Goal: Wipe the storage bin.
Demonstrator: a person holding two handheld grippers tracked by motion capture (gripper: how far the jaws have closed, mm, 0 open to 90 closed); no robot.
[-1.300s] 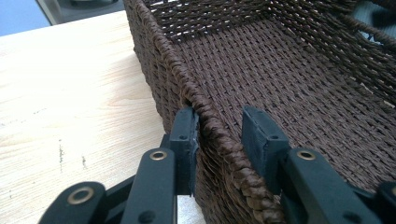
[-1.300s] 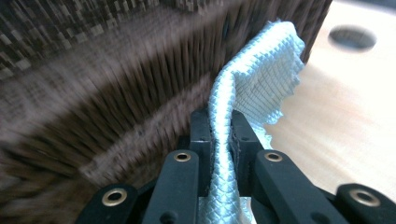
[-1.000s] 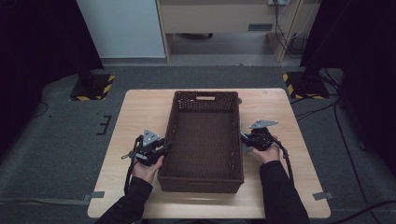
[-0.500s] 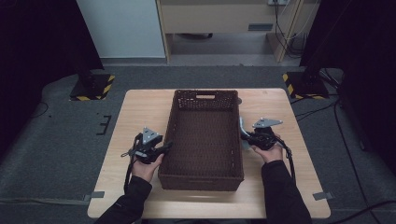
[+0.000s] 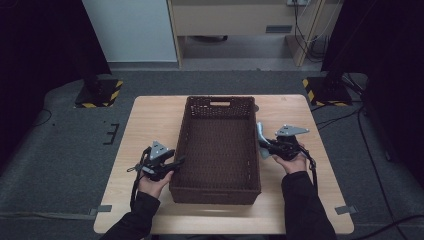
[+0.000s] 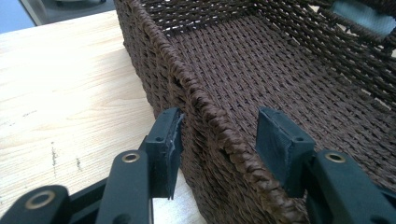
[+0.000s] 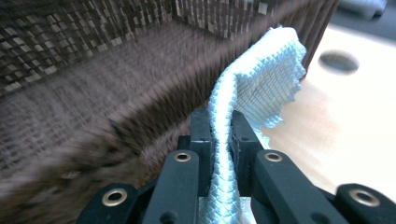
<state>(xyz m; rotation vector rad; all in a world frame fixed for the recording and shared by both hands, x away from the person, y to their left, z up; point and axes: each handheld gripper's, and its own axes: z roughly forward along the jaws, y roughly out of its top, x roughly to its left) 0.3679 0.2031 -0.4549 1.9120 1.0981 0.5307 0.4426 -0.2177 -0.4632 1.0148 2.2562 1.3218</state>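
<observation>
A dark brown woven basket (image 5: 220, 145) stands in the middle of the wooden table (image 5: 150, 125). My left gripper (image 5: 178, 161) is open at the basket's left wall. In the left gripper view its jaws (image 6: 224, 140) straddle the rim of the basket (image 6: 261, 60), one pad outside and touching the weave, the other inside and apart from it. My right gripper (image 5: 264, 147) is by the basket's right wall, shut on a light blue cloth (image 5: 260, 134). In the right gripper view the cloth (image 7: 266, 84) stands up from the shut jaws (image 7: 220, 126) beside the blurred basket (image 7: 93, 70).
The basket has a handle slot in its far wall (image 5: 220, 104). A round hole (image 7: 338, 61) sits in the table top past the cloth. Bare table (image 6: 60, 93) lies left of the basket. Black stands with yellow-striped bases (image 5: 100, 92) stand on the floor beyond.
My right gripper has lifted the blue cloth so that it stands up beside the basket's right wall. The left gripper has shifted slightly along the left wall. The basket has hardly moved.
</observation>
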